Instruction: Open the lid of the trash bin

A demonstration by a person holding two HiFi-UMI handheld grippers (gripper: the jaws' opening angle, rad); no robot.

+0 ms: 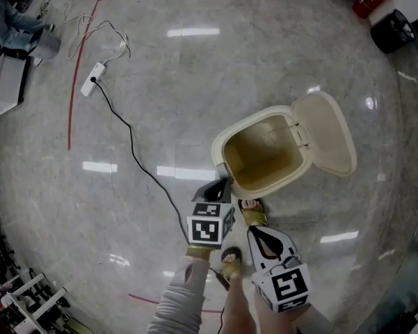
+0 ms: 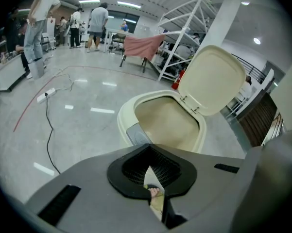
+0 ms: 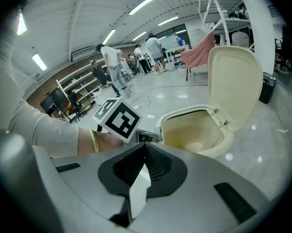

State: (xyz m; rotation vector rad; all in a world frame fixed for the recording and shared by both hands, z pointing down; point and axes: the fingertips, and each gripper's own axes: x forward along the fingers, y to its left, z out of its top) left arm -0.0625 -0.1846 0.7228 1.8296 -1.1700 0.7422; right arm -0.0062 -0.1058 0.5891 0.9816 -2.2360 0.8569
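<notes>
Lid (image 1: 327, 134) open; left gripper (image 1: 219, 186) and right gripper (image 1: 253, 230) both pressed together, empty. Knock the bin (image 1: 223, 149) at its near rim and you may drop the lid

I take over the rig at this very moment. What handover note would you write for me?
Left gripper: shut, empty, tips close to the front edge of the trash bin; whether they touch it cannot be told.
Right gripper: shut, empty, held further back from the bin.
Bin: upright on the floor; its lid stands raised on the far-side hinge.
Done: the lid is open.
Left: probably nothing but drawing both grippers away.
</notes>
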